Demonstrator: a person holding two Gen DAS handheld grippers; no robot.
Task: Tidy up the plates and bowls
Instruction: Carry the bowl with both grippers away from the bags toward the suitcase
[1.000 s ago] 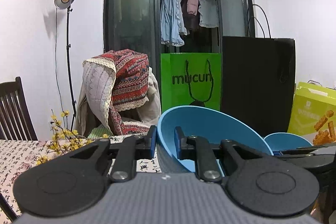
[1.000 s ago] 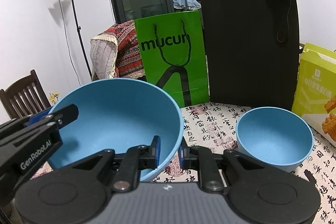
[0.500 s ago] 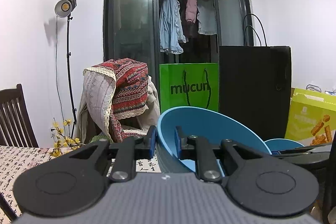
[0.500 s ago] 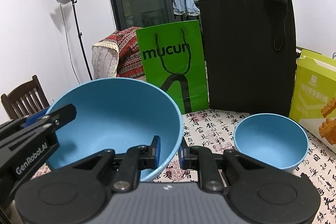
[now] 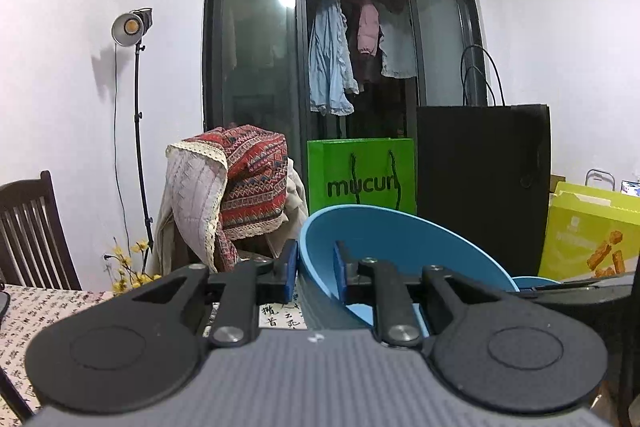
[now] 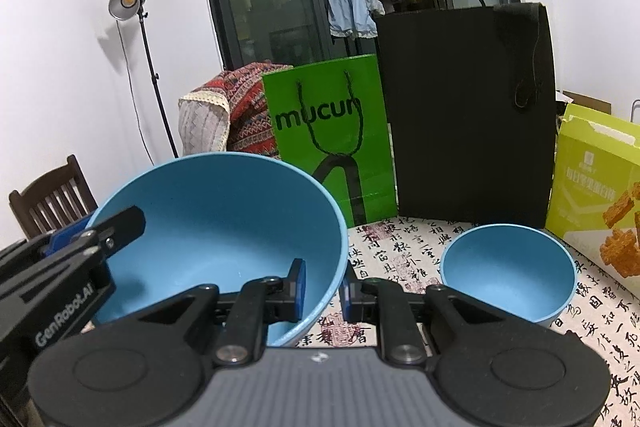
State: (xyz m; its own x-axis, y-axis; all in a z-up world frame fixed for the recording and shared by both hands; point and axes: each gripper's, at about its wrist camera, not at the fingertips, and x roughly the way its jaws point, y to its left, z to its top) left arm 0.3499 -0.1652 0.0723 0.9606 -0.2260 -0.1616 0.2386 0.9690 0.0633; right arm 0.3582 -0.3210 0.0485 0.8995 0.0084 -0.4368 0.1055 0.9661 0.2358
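The large blue plastic bowl [image 6: 224, 227] is pinched at opposite rims by both grippers' fingers [image 6: 298, 285]; nesting with the small blue bowl [image 6: 508, 277], right of it, remains undone.

The large blue round bowl [image 6: 224, 227], pinched at opposite rims by the left gripper [image 5: 314, 269] and the right gripper [image 6: 323, 291], now sits higher above the calligraphy-print tablecloth [image 6: 392, 251]. The small blue bowl [image 6: 508, 271] appears lower in both views.
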